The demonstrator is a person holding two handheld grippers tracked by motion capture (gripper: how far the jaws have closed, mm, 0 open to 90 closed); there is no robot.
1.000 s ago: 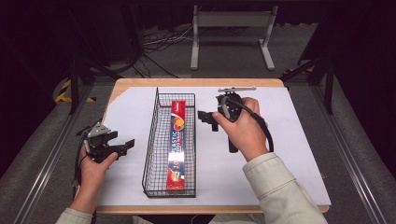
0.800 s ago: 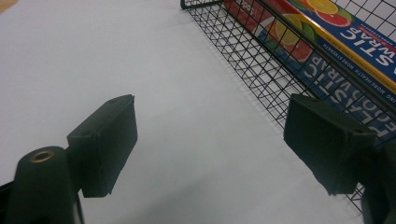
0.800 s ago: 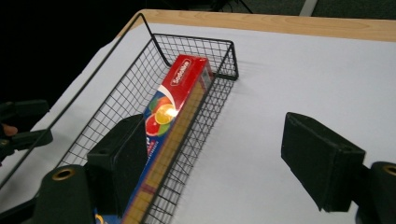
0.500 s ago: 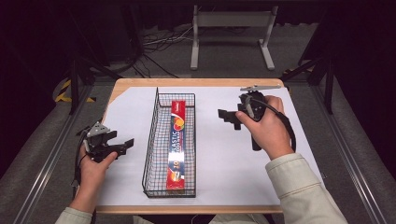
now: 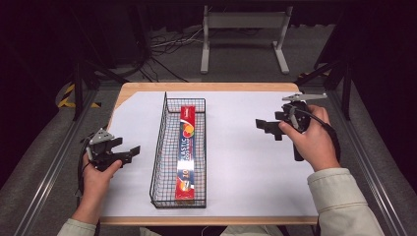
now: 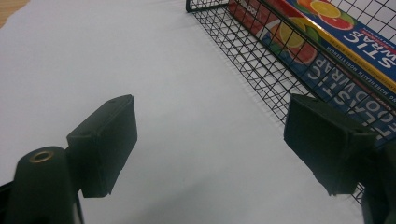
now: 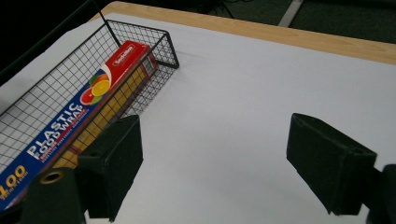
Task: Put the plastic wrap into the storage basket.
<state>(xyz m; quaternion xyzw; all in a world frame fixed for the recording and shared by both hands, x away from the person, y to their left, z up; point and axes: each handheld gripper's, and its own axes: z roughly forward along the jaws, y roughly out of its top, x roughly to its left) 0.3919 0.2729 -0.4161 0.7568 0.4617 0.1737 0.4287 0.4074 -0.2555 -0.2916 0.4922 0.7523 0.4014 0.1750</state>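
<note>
Plastic wrap box [image 5: 187, 150] lying lengthwise inside wire basket [image 5: 160, 147] on tabletop [image 5: 246, 162]; left hand-held gripper [image 5: 132, 153] spread wide just beside basket, holding nothing; right hand-held gripper [image 5: 263, 129] gaping wide, well apart, also holding nothing

I see my two black handheld grippers, left gripper [image 5: 129, 153] and right gripper [image 5: 264, 129], each with blocky square pads, a grey triangular top plate, a trailing black cable, and pale beige sleeves behind.
</note>
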